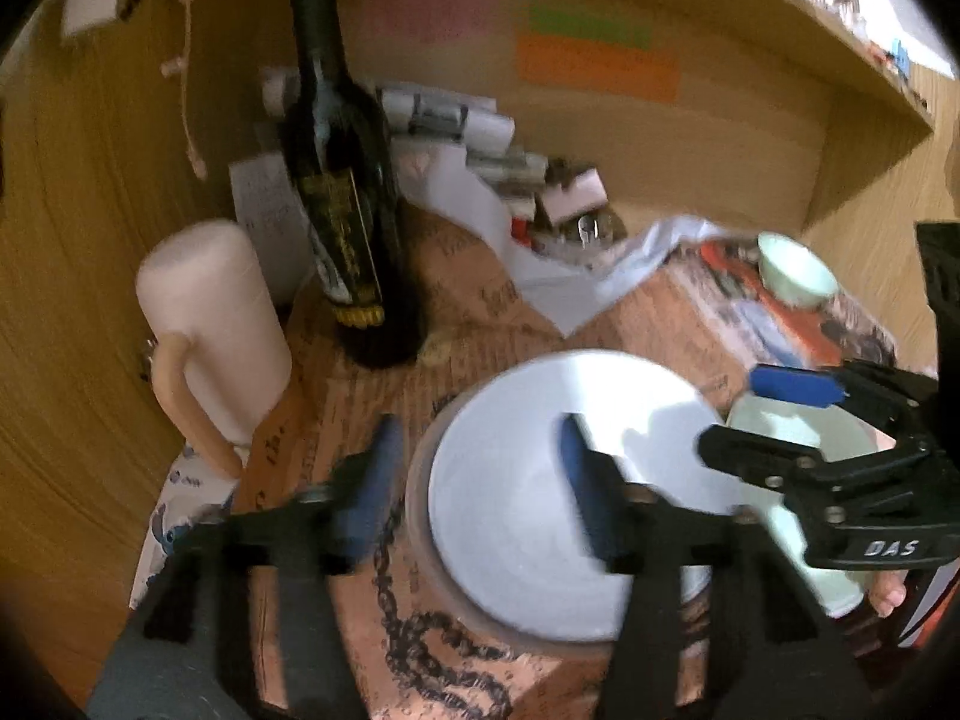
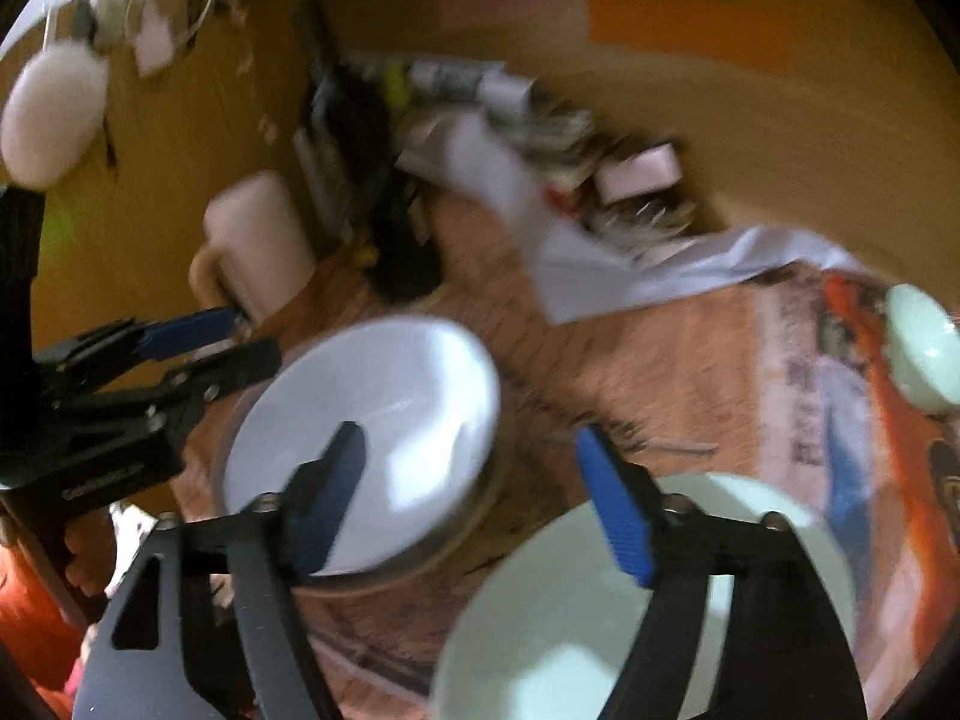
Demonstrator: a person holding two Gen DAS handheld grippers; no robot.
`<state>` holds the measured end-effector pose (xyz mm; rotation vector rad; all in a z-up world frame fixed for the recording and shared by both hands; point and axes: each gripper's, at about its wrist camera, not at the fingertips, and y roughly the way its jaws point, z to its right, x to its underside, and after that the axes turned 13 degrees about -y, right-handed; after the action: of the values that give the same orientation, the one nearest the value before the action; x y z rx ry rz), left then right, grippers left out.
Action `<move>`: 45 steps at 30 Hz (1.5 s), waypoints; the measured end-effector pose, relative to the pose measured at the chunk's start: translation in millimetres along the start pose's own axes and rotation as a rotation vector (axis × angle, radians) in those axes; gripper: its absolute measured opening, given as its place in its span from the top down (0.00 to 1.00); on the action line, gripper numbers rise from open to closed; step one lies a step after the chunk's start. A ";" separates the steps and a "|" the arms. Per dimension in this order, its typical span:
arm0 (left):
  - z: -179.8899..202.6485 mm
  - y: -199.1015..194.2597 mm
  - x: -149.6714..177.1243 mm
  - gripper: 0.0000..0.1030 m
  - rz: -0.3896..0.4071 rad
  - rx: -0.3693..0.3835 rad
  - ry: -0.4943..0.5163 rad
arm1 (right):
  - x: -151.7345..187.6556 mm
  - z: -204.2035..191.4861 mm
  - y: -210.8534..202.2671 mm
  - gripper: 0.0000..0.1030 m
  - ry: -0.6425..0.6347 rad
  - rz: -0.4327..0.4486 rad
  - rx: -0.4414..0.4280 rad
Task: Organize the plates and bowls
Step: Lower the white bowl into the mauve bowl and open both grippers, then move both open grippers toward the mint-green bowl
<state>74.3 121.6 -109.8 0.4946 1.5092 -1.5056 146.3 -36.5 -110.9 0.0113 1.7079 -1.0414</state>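
Resting on a grey plate, the white bowl is seen low in the left wrist view, with the left gripper poised over its near rim. Its fingers are spread apart and nothing is clamped: one blue pad is seen over the bowl's smooth white inside, the other outside the rim over the bench, so the rim lies between them with no contact visible. The right gripper is likewise held with its fingers apart and empty; one blue pad overlaps the white bowl, the other is seen over the far rim of a pale green bowl, which sits just beside the white one. A second, smaller pale green bowl is set well apart at the far right of the bench. All the bowls appear glossy, round and ceramic-like. The bench is covered with printed, newspaper-patterned paper. A dark glass bottle with a gold-printed label stands upright at the back left, near a matte white mug with a curved handle. Crumpled white paper lies behind the bowls, and a wood-grain wall is seen behind it all.
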 end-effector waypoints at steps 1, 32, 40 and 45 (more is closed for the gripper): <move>3.0 -2.4 -2.2 0.34 0.021 -0.005 0.001 | -0.6 4.7 -3.3 0.29 0.003 0.004 0.011; 214.1 78.3 -67.2 0.11 -0.029 0.229 0.286 | 49.6 221.2 -91.7 0.27 0.286 0.045 0.493; 239.9 113.3 -74.3 0.11 -0.093 0.221 0.271 | 56.0 270.5 -48.3 0.39 0.373 -0.043 0.553; 246.7 135.2 -75.7 0.11 -0.139 0.202 0.277 | 68.8 307.6 -22.7 0.57 0.497 -0.112 0.493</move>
<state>299.3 -61.6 -83.6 0.7555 1.6367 -1.7660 344.3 -277.8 -160.4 0.5350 1.8515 -1.6214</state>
